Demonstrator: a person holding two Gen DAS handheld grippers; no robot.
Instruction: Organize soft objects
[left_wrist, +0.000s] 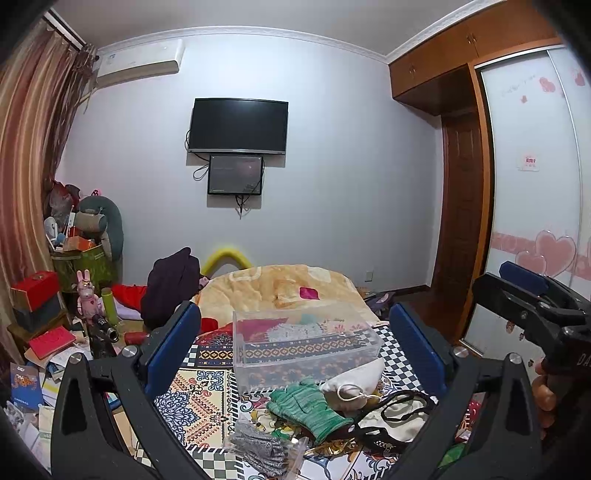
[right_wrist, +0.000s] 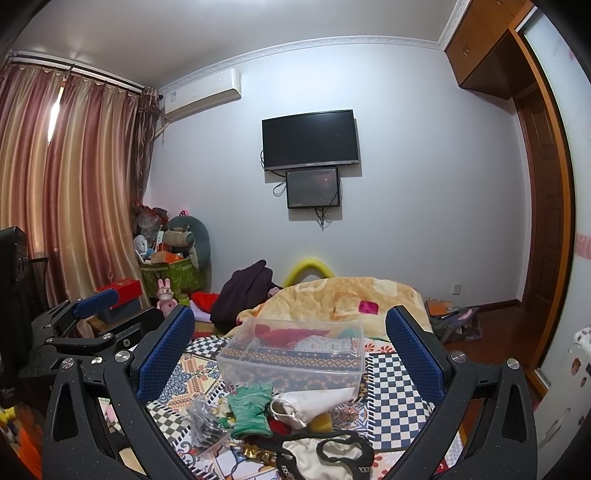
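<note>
Nearest in both views, a pile of soft objects is spread on the patterned bedspread (left_wrist: 207, 391): a grey knit item in a clear bag (left_wrist: 262, 448), a green glove (left_wrist: 308, 406), a white drawstring pouch (left_wrist: 354, 384) and a white garment with black trim (left_wrist: 395, 417). The left gripper (left_wrist: 295, 350) is held wide open above the pile, with nothing between its blue pads (left_wrist: 173, 343). The right gripper (right_wrist: 290, 354) is likewise spread wide and empty.

Just beyond the pile, a clear plastic bin (left_wrist: 303, 347) is set on the bedspread; red and pale fabrics are seen through its walls. Behind it a yellow blanket (left_wrist: 288, 284) is heaped, with a dark garment (left_wrist: 173, 284) to its left. On the far wall a television (left_wrist: 238, 125) is mounted.

The right gripper's side and the hand holding it (left_wrist: 545, 395) are shown only in the left wrist view. A cluttered bag on the far right floor (right_wrist: 454, 317) is seen clearly only in the right wrist view.
</note>
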